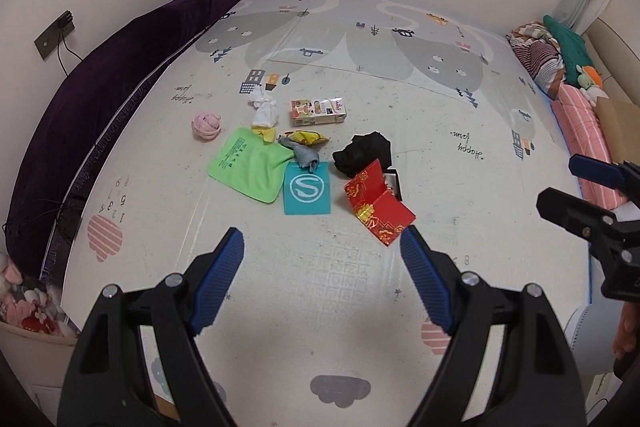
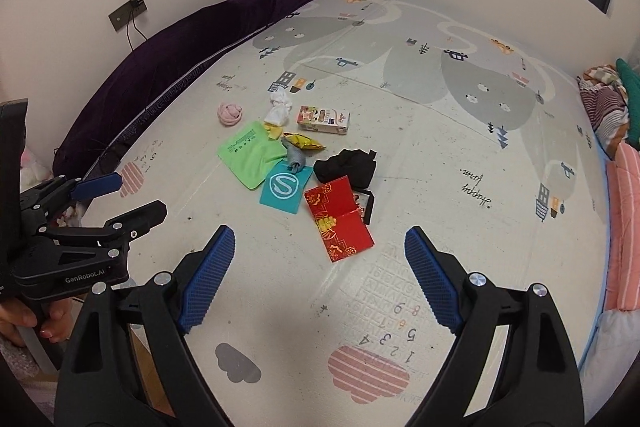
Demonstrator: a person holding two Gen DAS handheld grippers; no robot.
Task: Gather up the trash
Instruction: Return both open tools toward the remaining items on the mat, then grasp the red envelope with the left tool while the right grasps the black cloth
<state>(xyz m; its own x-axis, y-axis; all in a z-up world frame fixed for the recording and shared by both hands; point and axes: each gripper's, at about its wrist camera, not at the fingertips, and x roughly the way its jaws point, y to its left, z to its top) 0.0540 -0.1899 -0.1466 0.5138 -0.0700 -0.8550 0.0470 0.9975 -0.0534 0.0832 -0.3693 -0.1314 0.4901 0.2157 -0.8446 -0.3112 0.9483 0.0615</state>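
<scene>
Trash lies in a loose cluster on the patterned play mat (image 1: 360, 287): a green pouch (image 1: 250, 165), a teal card with a white S (image 1: 307, 189), a red and gold envelope (image 1: 378, 205), a black cloth (image 1: 364, 153), a small printed carton (image 1: 318, 111), a yellow wrapper (image 1: 308, 137), white crumpled tissue (image 1: 264, 107) and a pink ball (image 1: 206, 126). My left gripper (image 1: 320, 233) hangs open above the mat, short of the teal card, holding nothing. To its right, my right gripper (image 2: 320, 230) is open too, just short of the red envelope (image 2: 340, 219).
A long purple bolster (image 1: 100, 99) lines the mat's left edge under a wall socket (image 1: 54, 35). Folded bedding and soft toys (image 1: 560, 67) are piled along the right edge. A hand (image 2: 24, 323) holds the left gripper (image 2: 140, 193). Bare mat lies beyond the cluster.
</scene>
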